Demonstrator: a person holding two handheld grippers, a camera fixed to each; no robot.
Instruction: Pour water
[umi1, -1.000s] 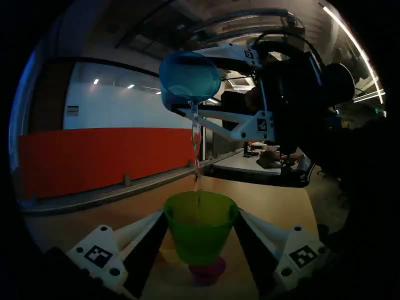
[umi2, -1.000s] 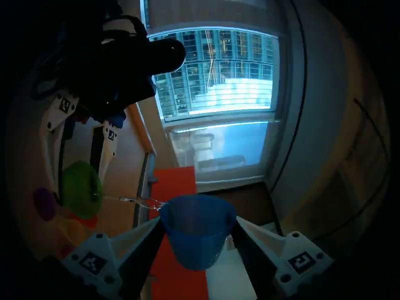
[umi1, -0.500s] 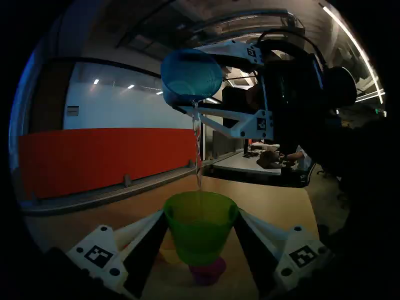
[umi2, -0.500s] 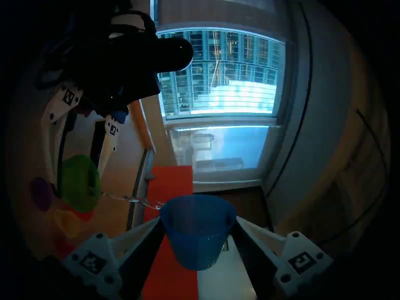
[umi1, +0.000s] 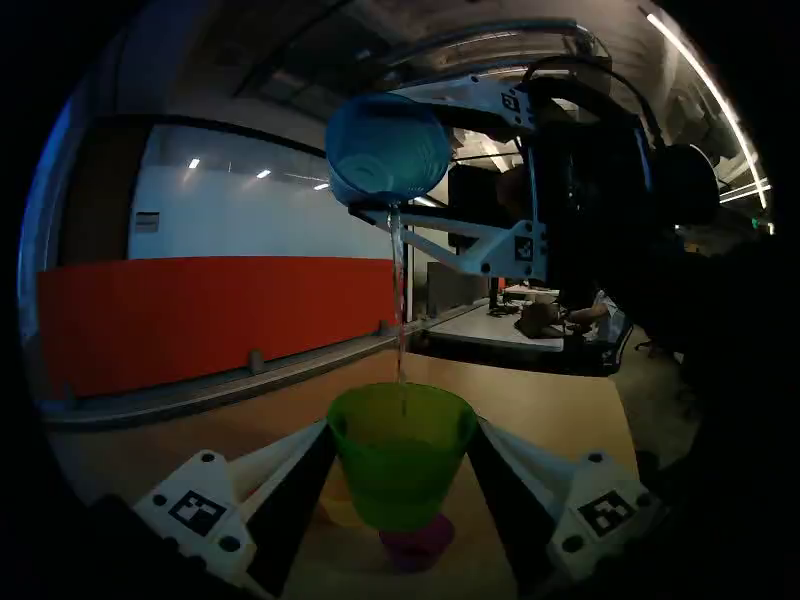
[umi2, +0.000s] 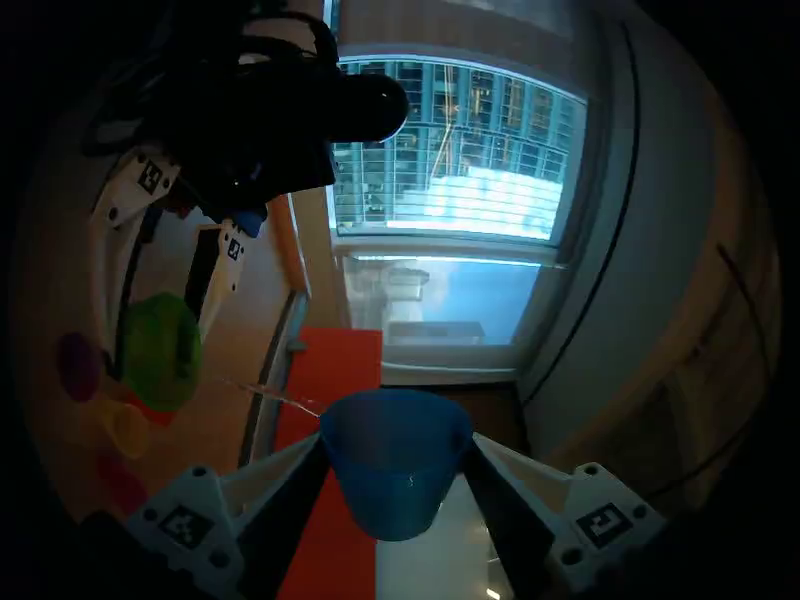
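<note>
1. While water (umi1: 398, 290) falls in a thin stream at frame centre, the right gripper (umi2: 397, 450) clamps the tipped blue cup (umi1: 385, 150), upper centre of the left gripper view.
2. Left gripper (umi1: 400, 440) clamps the green cup (umi1: 402, 480), lower centre, upright.
3. Recommended: hold the tilt steady and the stream mid-rim; splashing is the risk.

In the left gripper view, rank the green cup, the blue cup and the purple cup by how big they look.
1. green cup, nearest the camera.
2. blue cup, a little smaller, but farther off, so true size is unsure.
3. purple cup, mostly hidden behind the green cup.
</note>
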